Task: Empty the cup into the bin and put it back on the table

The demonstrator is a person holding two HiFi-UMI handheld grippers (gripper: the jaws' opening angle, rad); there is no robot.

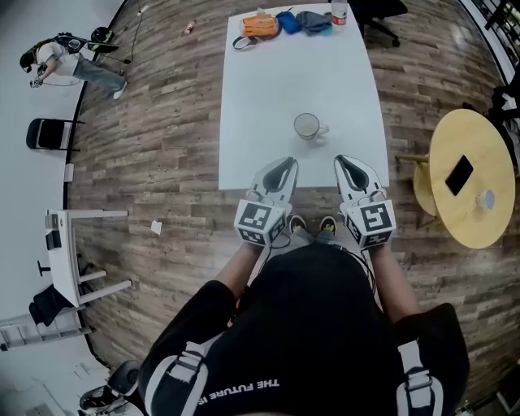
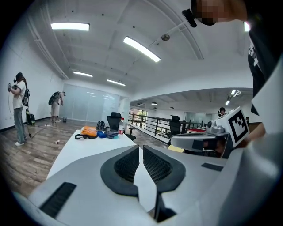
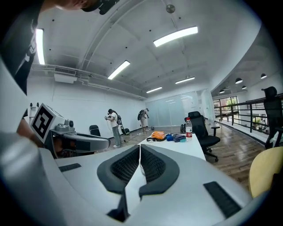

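Note:
A clear glass cup (image 1: 307,126) with its handle pointing right stands upright on the white table (image 1: 268,89), near the front edge. Both grippers hover side by side just at that edge, short of the cup. My left gripper (image 1: 281,169) is shut with nothing in it, down and left of the cup. To the cup's lower right, my right gripper (image 1: 350,167) is shut and empty too. In the left gripper view the jaws (image 2: 141,149) meet over the table; in the right gripper view the jaws (image 3: 139,149) do the same. The cup shows in neither gripper view. No bin is in sight.
An orange bag (image 1: 260,24), blue and grey pouches (image 1: 302,20) and a bottle (image 1: 339,11) lie at the table's far end. A round yellow table (image 1: 471,175) with a phone (image 1: 459,174) stands right. A person (image 1: 69,61), a black chair (image 1: 49,132) and a white stand (image 1: 77,260) are left.

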